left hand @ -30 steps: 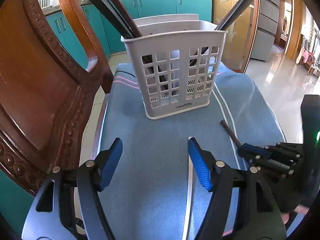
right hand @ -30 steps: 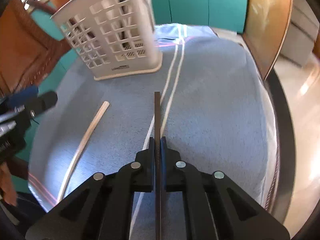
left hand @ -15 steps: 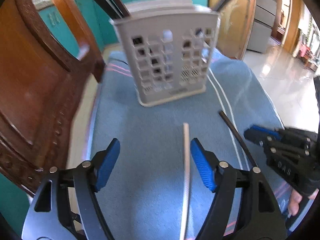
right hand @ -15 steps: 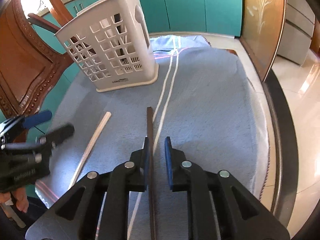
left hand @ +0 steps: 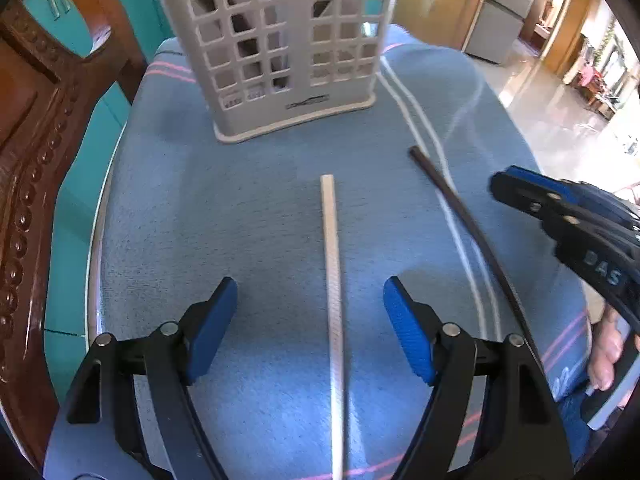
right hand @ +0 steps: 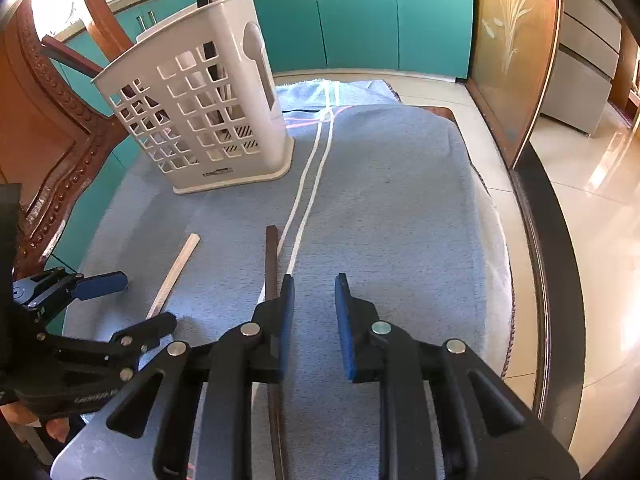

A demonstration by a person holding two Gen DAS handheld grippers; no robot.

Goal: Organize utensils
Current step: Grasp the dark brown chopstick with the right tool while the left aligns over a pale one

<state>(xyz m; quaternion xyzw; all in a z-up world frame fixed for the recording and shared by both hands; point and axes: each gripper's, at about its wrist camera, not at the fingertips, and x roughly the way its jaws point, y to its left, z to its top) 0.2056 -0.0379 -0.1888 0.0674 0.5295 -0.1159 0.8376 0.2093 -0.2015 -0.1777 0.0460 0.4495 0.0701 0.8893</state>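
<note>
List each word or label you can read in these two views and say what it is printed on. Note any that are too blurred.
"BAS": partial, on the right gripper body.
"LONG...": basket base label, the rest too small.
Embossed word on the left gripper body: too blurred.

Teal cabinets [right hand: 360, 12] line the back wall. A carved wooden chair [left hand: 36, 128] stands on the left. Glossy tiled floor [right hand: 600, 208] reflects bright daylight beside a wood-framed glass panel [right hand: 516, 40].
</note>
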